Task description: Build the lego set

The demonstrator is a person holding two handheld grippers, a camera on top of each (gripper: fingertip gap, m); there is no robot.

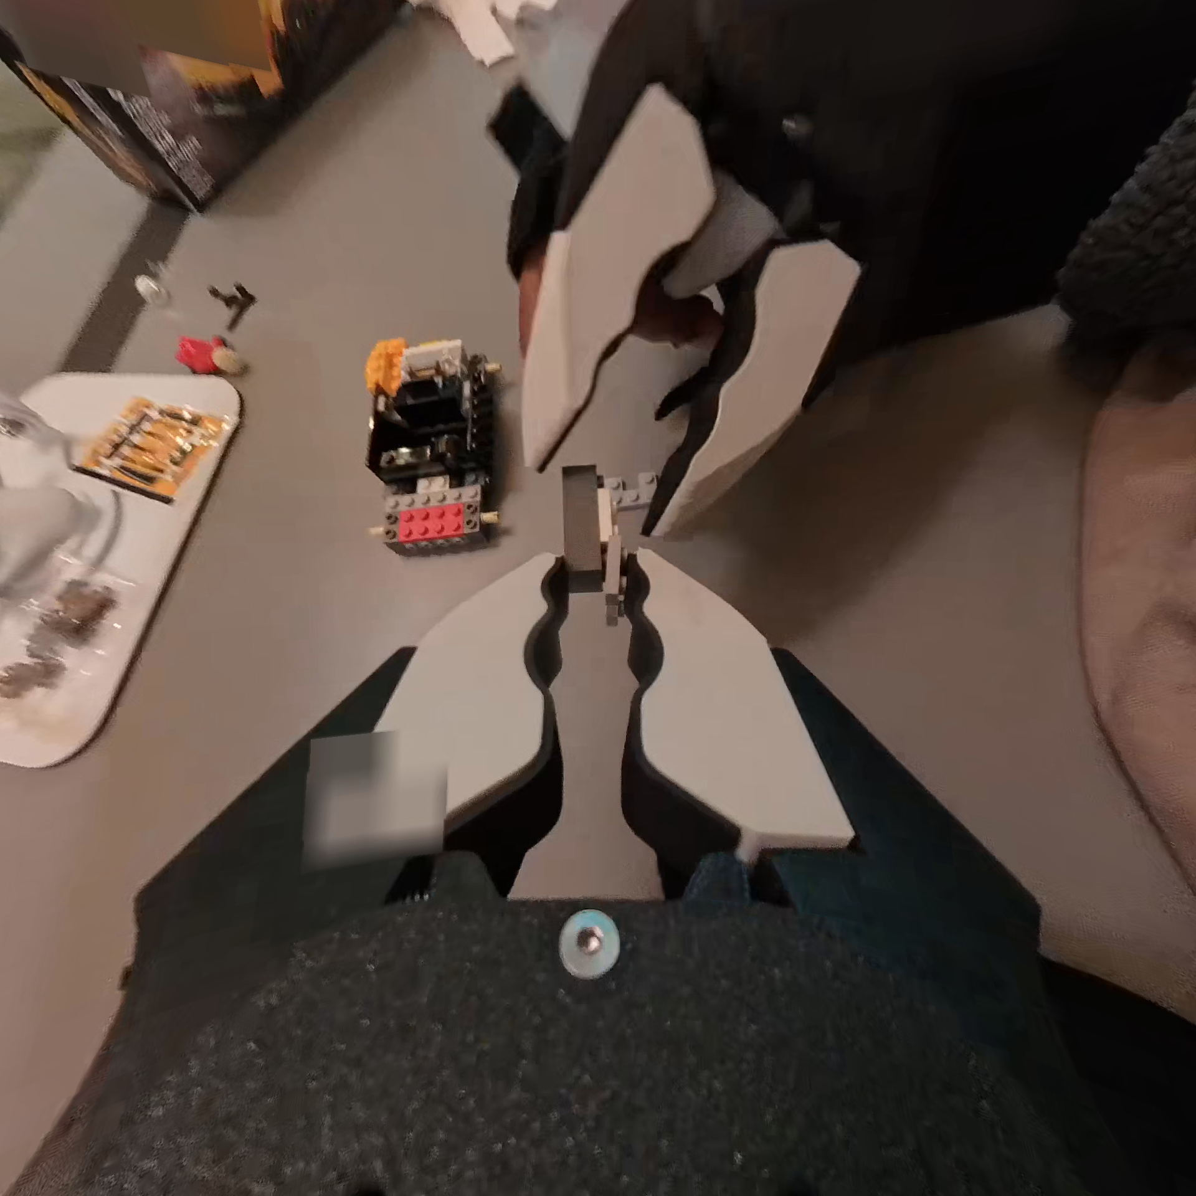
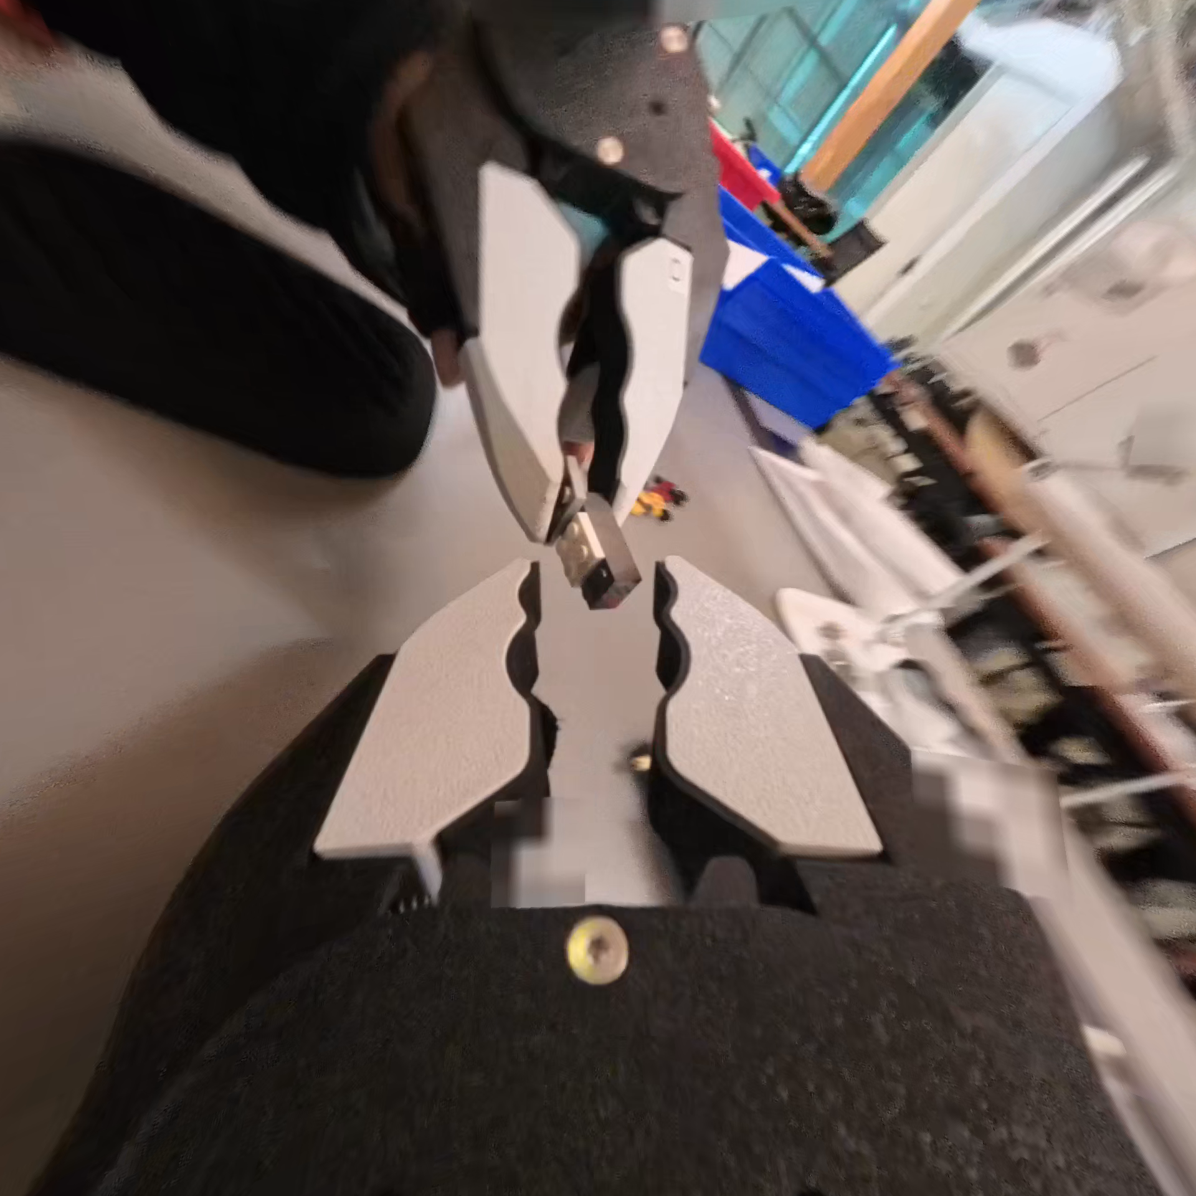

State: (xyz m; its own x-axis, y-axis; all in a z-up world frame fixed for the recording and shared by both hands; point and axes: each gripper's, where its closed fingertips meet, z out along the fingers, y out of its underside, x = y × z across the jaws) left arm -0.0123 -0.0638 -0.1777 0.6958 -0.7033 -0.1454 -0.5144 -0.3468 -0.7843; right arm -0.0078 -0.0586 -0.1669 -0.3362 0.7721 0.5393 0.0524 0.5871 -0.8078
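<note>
Grey tabletop (image 1: 310, 615) across the left wrist view, with a dark box (image 1: 149, 129) cut off at the far left corner and a white tray (image 1: 162, 582) of blurred bagged pieces running off the left edge. Part-built black vehicle body (image 1: 430, 453) near centre, well apart from both tools: red plate at its near end, orange piece at its far end, axle pins sticking out at the sides.

Left gripper (image 1: 598, 569) clamped on a small sub-assembly (image 1: 592, 524), a dark grey block joined to pale thin plates, held above the table just right of the vehicle body. Right gripper (image 2: 595, 566) parted and holding nothing, tips just beside that sub-assembly; whether a tip touches it, impossible to tell.

Probably mid-way through building, on the step of finishing or handing over this small sub-assembly before fitting it to the vehicle body. Next move likely calls for closing the right gripper squarely on the free end, studs lined up, then a firm press without twisting the thin plates apart.

Loose bits at far left: a red piece (image 1: 197, 353), a small black part (image 1: 233, 301), a clear round bit (image 1: 152, 288), all too blurred to name. Right wrist view heavily smeared; background mostly unreadable.
</note>
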